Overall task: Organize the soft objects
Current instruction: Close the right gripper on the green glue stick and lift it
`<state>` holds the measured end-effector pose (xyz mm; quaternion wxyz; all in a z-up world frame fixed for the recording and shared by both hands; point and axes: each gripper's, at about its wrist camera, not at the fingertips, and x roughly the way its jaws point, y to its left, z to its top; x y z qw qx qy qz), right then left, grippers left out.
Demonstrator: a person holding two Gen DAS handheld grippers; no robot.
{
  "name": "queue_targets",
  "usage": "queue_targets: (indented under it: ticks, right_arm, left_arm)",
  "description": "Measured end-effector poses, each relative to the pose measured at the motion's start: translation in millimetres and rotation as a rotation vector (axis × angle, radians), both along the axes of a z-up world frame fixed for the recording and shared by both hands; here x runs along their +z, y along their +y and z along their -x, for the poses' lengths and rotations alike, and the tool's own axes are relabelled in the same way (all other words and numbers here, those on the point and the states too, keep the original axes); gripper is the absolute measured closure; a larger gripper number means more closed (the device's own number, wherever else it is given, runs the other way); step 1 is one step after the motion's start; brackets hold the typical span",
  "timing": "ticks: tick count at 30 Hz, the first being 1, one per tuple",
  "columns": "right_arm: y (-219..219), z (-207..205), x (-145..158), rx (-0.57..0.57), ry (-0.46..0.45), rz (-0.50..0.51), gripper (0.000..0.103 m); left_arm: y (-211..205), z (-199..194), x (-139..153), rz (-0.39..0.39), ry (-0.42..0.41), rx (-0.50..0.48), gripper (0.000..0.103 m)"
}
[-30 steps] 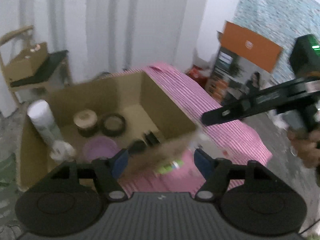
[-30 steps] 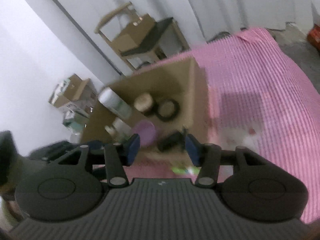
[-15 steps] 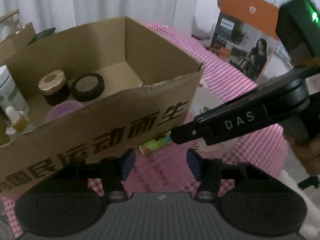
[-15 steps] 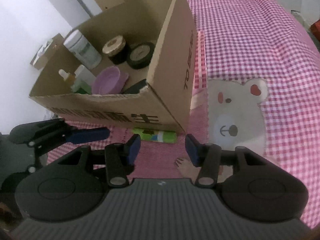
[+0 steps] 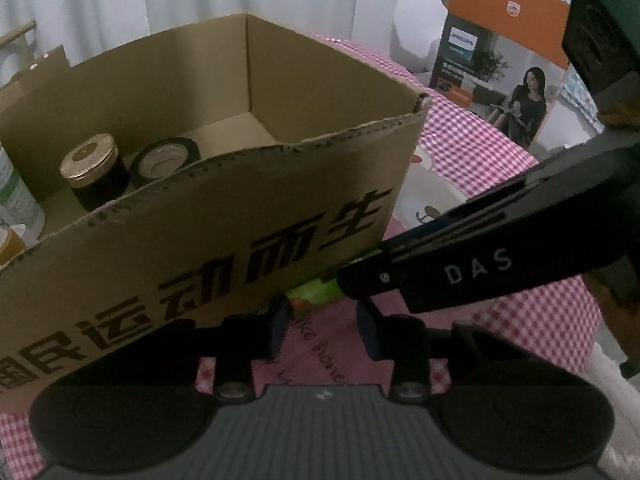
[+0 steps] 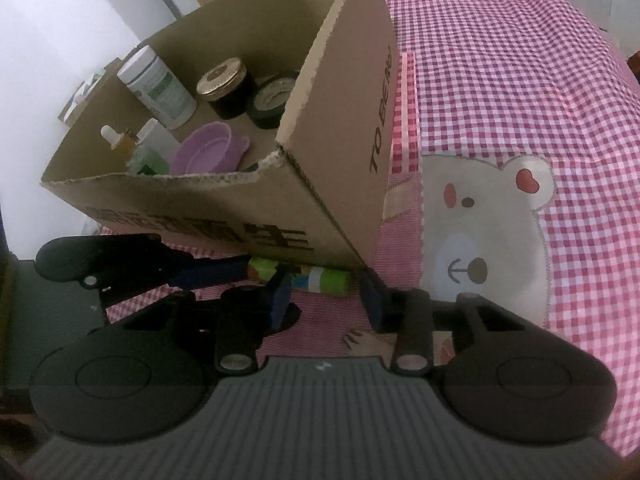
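A corrugated cardboard box point(image 6: 224, 204), open-topped with ragged torn rims and bold black printed characters on its near wall, sits on a pink-and-white gingham cloth point(image 6: 500, 92) bearing a flat appliqué bear face point(image 6: 480, 240). Task object: a soft cylindrical tube point(image 6: 320, 278), glossy wrapper in green, white and orange, lying on its side on the cloth just against the foot of the box's near wall. Left gripper point(image 5: 322, 330): black, blue-padded fingers, jaws closing, pads not pressing anything; the tube's left end point(image 5: 314, 294) lies just beyond its tips. Right gripper point(image 6: 326, 300): jaws likewise closing, straddling the tube's right portion without visible pad contact; in the left wrist view its long black finger, lettered "DAS", crosses from the right and ends over the tube. Box contents, seen from the right wrist: white cylindrical canister with green label point(image 6: 158, 86) at far left; dark glass jar with textured gold lid point(image 6: 226, 86); roll of black tape point(image 6: 272, 98) beside it; shallow matte lilac bowl point(image 6: 208, 154); small dropper bottle of amber liquid point(image 6: 118, 142); clear greenish bottle point(image 6: 150, 152). An orange printed carton point(image 5: 500, 48) stands beyond the cloth at far right.
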<state>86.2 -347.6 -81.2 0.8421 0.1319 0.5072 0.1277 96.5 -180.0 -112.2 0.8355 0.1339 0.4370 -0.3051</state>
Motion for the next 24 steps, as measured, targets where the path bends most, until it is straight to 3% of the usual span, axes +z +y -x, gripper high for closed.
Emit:
queue_targets:
  ticks: [11, 18, 24]
  right_arm:
    - [11, 12, 15, -0.049, 0.015, 0.024, 0.074]
    - [21, 46, 73, -0.064, -0.074, 0.027, 0.074]
    - [34, 58, 137, -0.042, -0.211, 0.028, 0.074]
  left_arm:
    - [10, 20, 20, 0.020, -0.003, 0.044, 0.065]
    - [25, 52, 76, 0.081, -0.087, 0.065, 0.065]
    - [30, 62, 132, 0.100, -0.233, 0.102, 0.065]
